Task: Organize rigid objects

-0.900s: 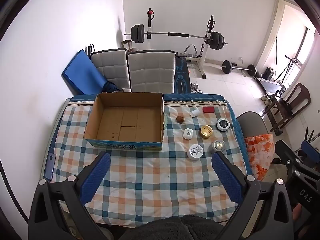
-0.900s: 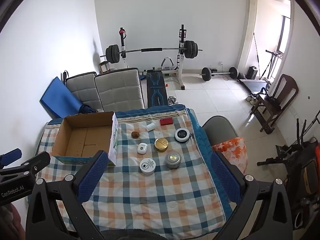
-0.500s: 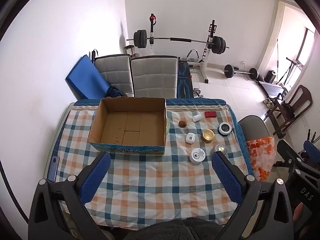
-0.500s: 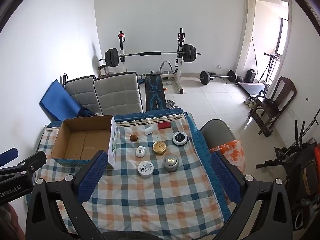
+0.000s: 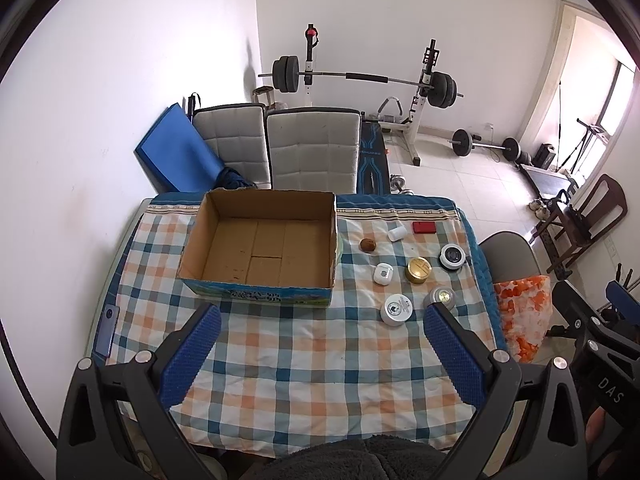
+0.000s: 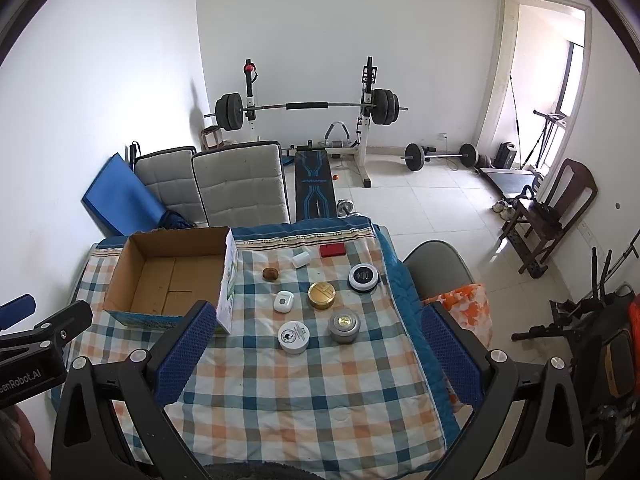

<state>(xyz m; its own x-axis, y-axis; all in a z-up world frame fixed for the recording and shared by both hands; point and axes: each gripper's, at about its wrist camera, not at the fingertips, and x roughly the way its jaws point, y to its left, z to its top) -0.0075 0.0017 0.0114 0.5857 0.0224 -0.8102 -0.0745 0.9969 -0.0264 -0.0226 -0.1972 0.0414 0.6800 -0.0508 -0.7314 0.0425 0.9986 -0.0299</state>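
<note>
Small rigid objects lie in a loose cluster on the right half of the checked tablecloth (image 5: 304, 360), apart from the open cardboard box (image 5: 264, 248) that stands on the left half. In the left wrist view, the box shows a bare floor, and to its right lie a brown ball (image 5: 368, 245), a white capsule case (image 5: 397, 233) on its side and a red flat case (image 5: 425, 227) near the far edge; nearer sit a white earbud case (image 5: 383, 273), a gold tin (image 5: 418, 271) and a black-topped jar (image 5: 453, 257), then a white jar (image 5: 396, 309) and a grey puck (image 5: 440, 297). The left gripper (image 5: 320, 354) hangs above the near cloth, its blue fingers (image 5: 191, 354) spread wide with nothing between them. In the right wrist view, the same things appear, the gold tin (image 6: 322, 295) in the middle of the group and the white jar (image 6: 294, 336) just beside the grey puck (image 6: 344, 326). The right gripper (image 6: 316, 354) hovers over the near cloth, its fingers (image 6: 450, 354) wide apart and empty. The left gripper's body shows at the left edge.
</note>
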